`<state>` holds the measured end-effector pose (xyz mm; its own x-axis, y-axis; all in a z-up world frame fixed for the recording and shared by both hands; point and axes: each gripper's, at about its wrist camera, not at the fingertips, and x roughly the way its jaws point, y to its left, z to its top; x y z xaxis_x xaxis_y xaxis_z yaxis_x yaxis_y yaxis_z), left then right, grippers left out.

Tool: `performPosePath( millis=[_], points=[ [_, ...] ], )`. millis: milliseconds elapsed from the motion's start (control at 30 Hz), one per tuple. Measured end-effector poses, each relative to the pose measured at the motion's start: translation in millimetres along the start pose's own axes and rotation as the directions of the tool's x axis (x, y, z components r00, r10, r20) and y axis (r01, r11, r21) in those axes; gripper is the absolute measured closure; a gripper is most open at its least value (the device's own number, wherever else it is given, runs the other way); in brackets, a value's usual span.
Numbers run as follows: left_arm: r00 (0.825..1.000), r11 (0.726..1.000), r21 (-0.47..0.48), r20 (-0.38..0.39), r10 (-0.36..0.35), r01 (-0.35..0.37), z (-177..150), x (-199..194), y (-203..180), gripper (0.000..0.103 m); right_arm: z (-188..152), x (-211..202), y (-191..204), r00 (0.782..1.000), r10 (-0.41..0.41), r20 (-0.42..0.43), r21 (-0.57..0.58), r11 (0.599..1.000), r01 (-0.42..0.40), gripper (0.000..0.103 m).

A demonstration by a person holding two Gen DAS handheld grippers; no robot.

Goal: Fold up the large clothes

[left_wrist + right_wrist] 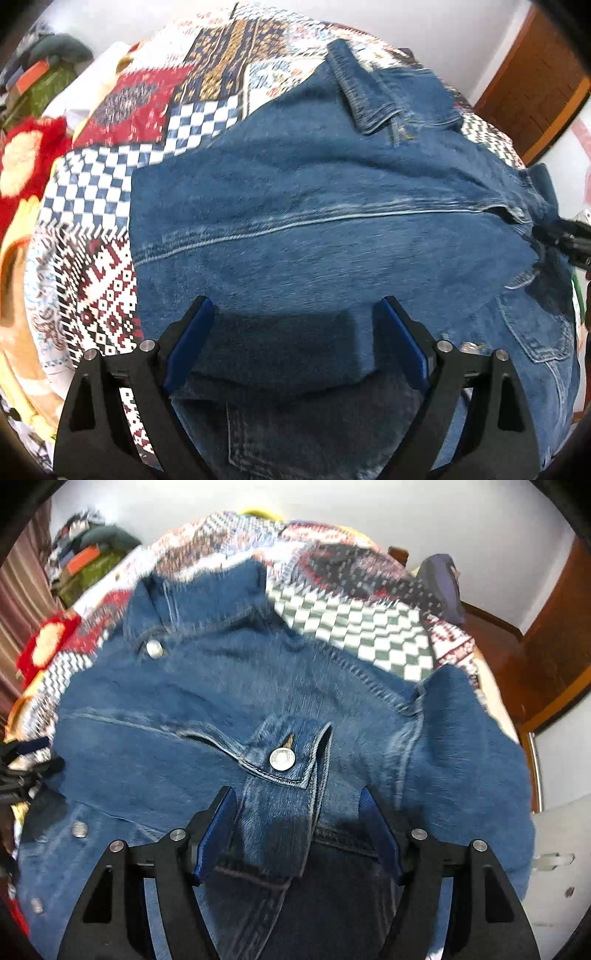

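Observation:
A blue denim jacket [314, 184] lies spread across a patchwork quilt [166, 110] on a bed. One sleeve [369, 92] is folded back over it at the far side. My left gripper [295, 301] hovers over the jacket's near part, jaws wide open with only flat denim beneath them. In the right wrist view the jacket [166, 701] fills the frame. A buttoned cuff [284, 757] lies between the blue pads [218, 830] of my right gripper [295, 792]. Its jaws stand apart, with a gap on the right side of the cuff. The right gripper's black tip [561, 236] shows at the jacket's right edge.
A red and yellow plush blanket [22, 162] and a pile of clothes [48, 74] lie left of the bed. A wooden door [535, 85] stands at the far right. A dark bag [443, 579] sits beyond the quilt [351, 627].

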<state>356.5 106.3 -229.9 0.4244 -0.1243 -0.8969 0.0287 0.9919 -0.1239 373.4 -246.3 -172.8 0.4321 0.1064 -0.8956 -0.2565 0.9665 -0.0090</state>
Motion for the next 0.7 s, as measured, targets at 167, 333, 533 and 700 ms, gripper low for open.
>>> performPosePath(
  millis=[167,333,533,700],
  points=[
    [0.996,0.999,0.033,0.086,-0.001,-0.002,10.3,-35.6,-16.4,0.013,1.7,-51.4,-12.4,0.993,-0.002,0.115,0.032,0.999,-0.002,0.036],
    [0.983,0.999,0.039,0.176,-0.044,0.038,27.0,-68.0,-35.8,0.012,-4.3,-101.3,-35.0,0.976,-0.012,0.218,0.080,0.997,-0.006,0.036],
    [0.969,0.992,0.099,0.230,-0.093,0.071,49.0,-81.5,-75.8,0.012,-19.4,-133.5,-72.2,0.961,-0.053,0.272,0.146,0.989,0.013,0.035],
    [0.968,0.980,0.170,0.207,-0.139,0.104,59.0,-68.7,-115.5,0.011,-45.0,-139.1,-117.4,0.963,-0.059,0.262,0.263,0.965,-0.012,0.028]
  ],
)
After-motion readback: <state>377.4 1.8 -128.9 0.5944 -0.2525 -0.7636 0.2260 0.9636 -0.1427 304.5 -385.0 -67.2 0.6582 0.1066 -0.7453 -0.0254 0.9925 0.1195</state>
